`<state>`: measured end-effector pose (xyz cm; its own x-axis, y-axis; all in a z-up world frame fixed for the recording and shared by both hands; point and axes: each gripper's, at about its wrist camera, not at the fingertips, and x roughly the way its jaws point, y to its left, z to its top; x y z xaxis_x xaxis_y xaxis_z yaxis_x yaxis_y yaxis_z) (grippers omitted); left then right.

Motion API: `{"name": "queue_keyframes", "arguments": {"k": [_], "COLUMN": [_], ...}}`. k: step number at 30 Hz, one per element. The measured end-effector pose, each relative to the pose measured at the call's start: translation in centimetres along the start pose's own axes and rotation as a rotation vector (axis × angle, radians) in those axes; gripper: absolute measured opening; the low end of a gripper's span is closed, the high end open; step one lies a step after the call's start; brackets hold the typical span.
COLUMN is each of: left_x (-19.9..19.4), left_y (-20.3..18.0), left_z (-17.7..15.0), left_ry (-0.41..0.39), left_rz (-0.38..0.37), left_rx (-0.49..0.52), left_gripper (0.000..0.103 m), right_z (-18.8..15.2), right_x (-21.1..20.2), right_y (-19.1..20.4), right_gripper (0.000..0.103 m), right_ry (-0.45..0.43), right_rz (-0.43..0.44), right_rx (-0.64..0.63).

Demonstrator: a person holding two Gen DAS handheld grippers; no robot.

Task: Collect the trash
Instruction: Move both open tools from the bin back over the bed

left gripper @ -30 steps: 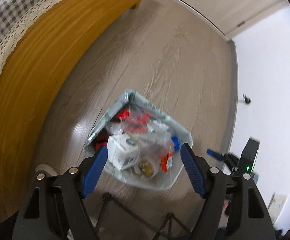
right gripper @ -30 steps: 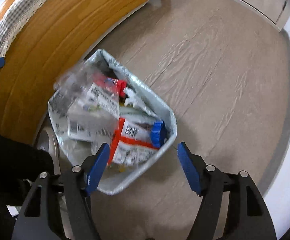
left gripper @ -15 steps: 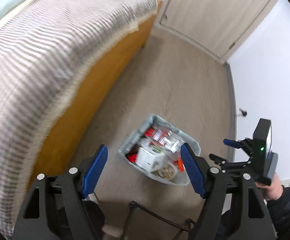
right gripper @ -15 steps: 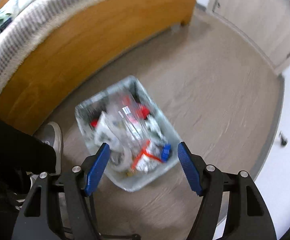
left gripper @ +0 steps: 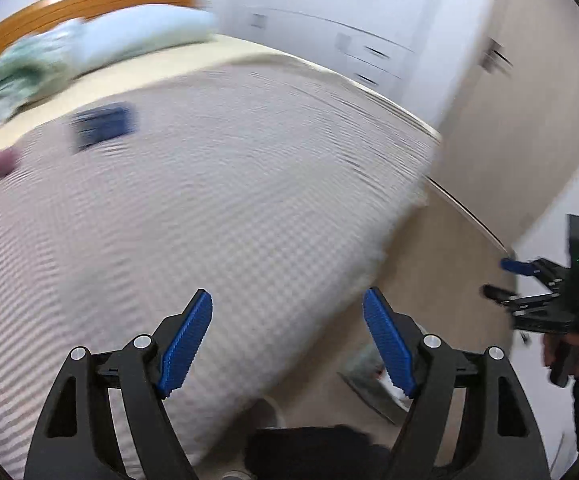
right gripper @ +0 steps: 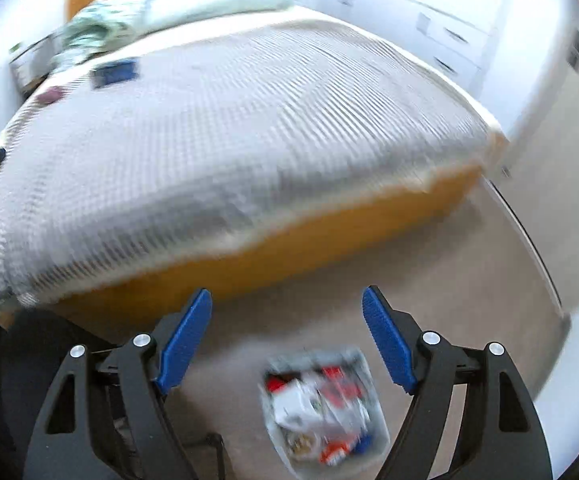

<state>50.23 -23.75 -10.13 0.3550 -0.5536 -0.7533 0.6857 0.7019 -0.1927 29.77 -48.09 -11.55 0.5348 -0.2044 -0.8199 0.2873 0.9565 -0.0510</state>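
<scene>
I've swung both up from the full grey trash bin (right gripper: 325,408) toward the checked bed (right gripper: 225,128), left gripper (left gripper: 287,340) and right gripper (right gripper: 287,340) empty, jaws having just spread wider, so the dark blue packet (right gripper: 114,71) near its head edge looks next.

Both wrist views look steeply down, well above the bed (left gripper: 225,184) — shared — left view nearer.

checked bedspread (left gripper: 217,208) covers the bed; pale pillow (right gripper: 225,4) beside the headboard (left gripper: 89,0).

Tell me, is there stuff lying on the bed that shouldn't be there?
Yes. A dark blue flat thing and a small purplish thing lie loose on the bedspread near the pillows. They're too blurry to name. The bin on the floor is upright, nothing spilled.
</scene>
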Motion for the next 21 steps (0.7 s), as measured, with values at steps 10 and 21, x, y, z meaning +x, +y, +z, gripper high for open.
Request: {"name": "queue_keyframes", "arguments": {"k": [10, 21], "left_x": [-6.2, -3.8], "left_y": [22.1, 38.4], "left_z": [4.1, 9.8], "left_ry": [-0.074, -0.022], "left_rz": [0.327, 0.528], "left_rx": [-0.135, 0.001], "left_gripper": [0.075, 0.085], "right_z": [21.2, 37.8], "right_x": [4.0, 25.0], "right_y": [14.4, 31.1], "right_gripper": [0.086, 0.086], "right_ry": [-0.125, 0.113], "right_rz": [0.020, -0.112], "right_rx": [-0.657, -1.452]}}
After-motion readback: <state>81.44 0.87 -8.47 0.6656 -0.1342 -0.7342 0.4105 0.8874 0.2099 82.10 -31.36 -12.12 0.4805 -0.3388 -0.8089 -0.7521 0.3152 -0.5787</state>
